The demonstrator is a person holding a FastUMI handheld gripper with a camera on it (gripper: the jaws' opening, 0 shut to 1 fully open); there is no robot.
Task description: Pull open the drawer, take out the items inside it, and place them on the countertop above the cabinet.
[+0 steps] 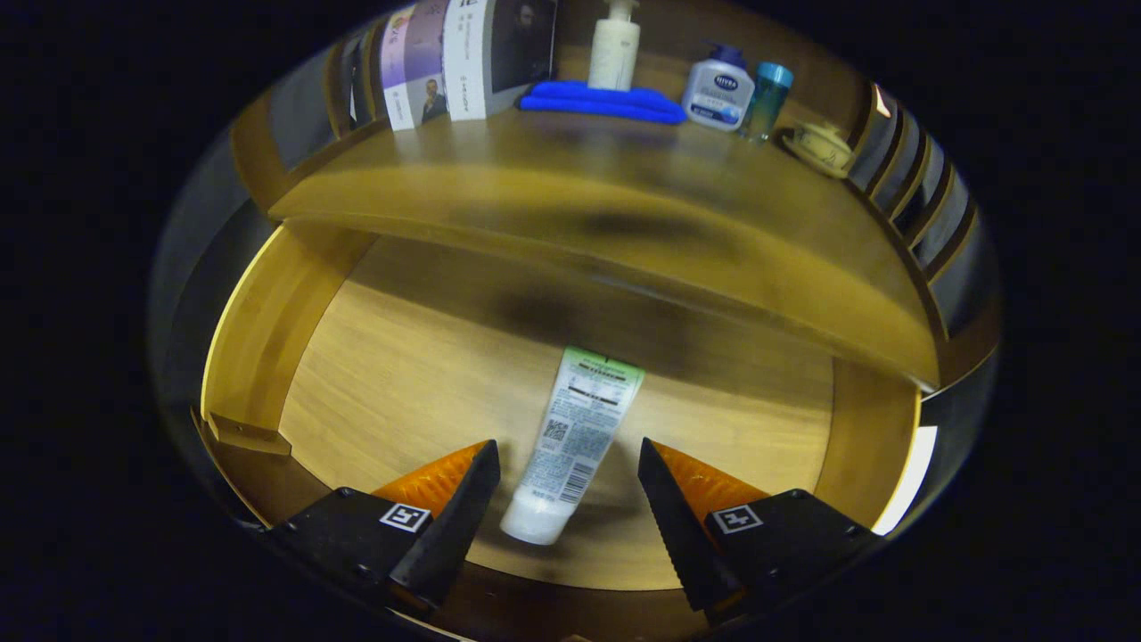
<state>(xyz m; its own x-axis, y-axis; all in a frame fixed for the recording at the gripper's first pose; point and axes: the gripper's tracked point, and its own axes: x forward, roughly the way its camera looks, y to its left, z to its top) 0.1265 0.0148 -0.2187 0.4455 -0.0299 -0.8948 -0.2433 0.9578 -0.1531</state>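
With the drawer (267,330) already pulled open, I have the gripper (569,464) spread wide over the tube (575,441), which lies flat on the drawer floor between the fingers, neither of them touching it. Nothing is held yet. The grasp, the lift and the placing on the countertop (579,196) beyond are left, as I judge it.

Warm, dim light from above; dark soft shadows smear across the bench (624,178) and drawer floor (401,357); fisheye bends edges, slightly blurred.
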